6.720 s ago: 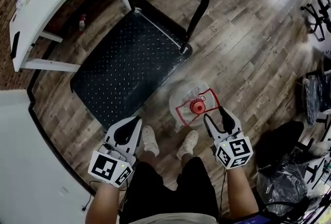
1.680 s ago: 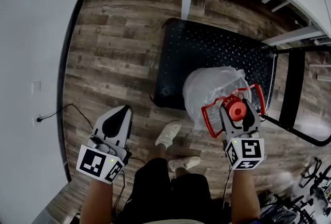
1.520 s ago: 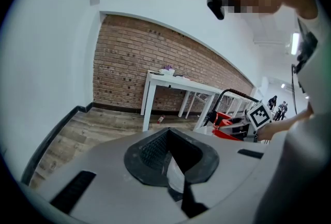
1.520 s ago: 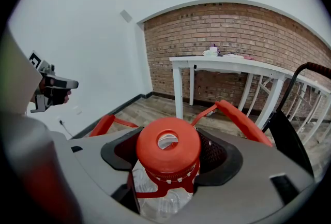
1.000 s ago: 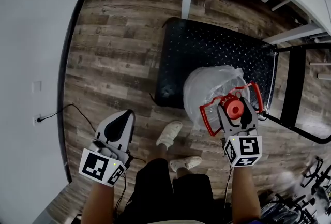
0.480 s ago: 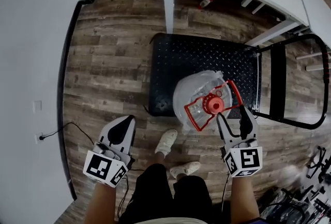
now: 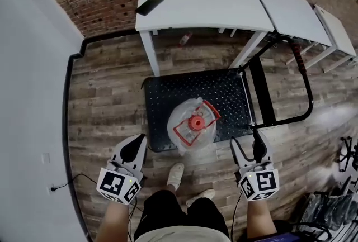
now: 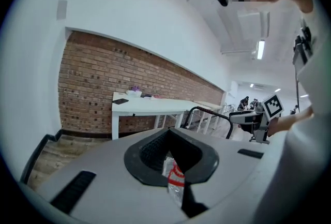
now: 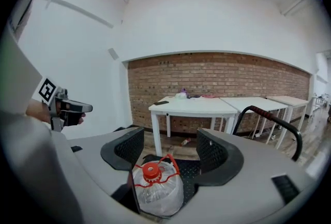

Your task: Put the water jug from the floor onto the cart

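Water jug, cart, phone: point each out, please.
Water jug (image 7: 195, 122): head view, on its red cap.
Cart (image 7: 166, 95): head view, on the bare black deck.
Phone (image 7: 149, 5): head view, on its dark middle.

Clear plastic jug (image 7: 193, 123); cart (image 7: 162, 98) prob. studded metal, matt.

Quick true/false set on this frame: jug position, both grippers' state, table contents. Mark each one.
1. The water jug stands on the cart. True.
2. The right gripper is shut on the jug's handle. False: its jaws are apart and clear of the jug.
3. A dark phone lies on the white table. True.
4. The left gripper has its jaws wide apart. False: they are together, holding nothing.
5. The jug's cap is blue. False: it is red.
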A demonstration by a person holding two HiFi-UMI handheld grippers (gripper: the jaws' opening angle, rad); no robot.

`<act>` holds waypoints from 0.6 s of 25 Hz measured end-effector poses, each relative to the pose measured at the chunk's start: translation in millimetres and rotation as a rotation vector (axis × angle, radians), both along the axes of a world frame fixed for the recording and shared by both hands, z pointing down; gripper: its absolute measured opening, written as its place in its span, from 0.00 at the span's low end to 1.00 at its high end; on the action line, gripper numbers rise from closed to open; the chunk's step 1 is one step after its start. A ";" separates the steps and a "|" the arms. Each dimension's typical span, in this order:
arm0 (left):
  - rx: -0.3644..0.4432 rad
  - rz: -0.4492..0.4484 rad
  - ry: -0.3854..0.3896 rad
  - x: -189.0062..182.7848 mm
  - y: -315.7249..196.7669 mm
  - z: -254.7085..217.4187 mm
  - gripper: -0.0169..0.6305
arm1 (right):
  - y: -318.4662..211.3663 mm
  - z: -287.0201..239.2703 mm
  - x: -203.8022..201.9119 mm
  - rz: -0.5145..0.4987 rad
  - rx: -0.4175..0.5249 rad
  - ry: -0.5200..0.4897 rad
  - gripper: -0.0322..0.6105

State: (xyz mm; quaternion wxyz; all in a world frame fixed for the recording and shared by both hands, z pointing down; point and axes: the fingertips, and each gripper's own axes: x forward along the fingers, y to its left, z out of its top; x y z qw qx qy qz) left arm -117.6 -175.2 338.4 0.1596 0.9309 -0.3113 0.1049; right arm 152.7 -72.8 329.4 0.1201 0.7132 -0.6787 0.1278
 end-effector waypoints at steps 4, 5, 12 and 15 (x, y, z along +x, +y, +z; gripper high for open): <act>0.037 0.045 0.039 18.9 18.7 -42.8 0.02 | 31.0 -46.8 12.1 0.044 0.064 0.008 0.55; 0.047 0.054 0.045 22.8 24.8 -52.4 0.02 | 40.2 -57.4 14.4 0.052 0.081 0.010 0.55; 0.145 0.062 0.088 54.5 80.6 -122.7 0.02 | 114.6 -120.4 37.2 0.061 0.212 0.031 0.39; 0.182 0.044 0.091 62.1 117.4 -146.7 0.02 | 152.3 -138.8 41.2 0.039 0.241 0.021 0.39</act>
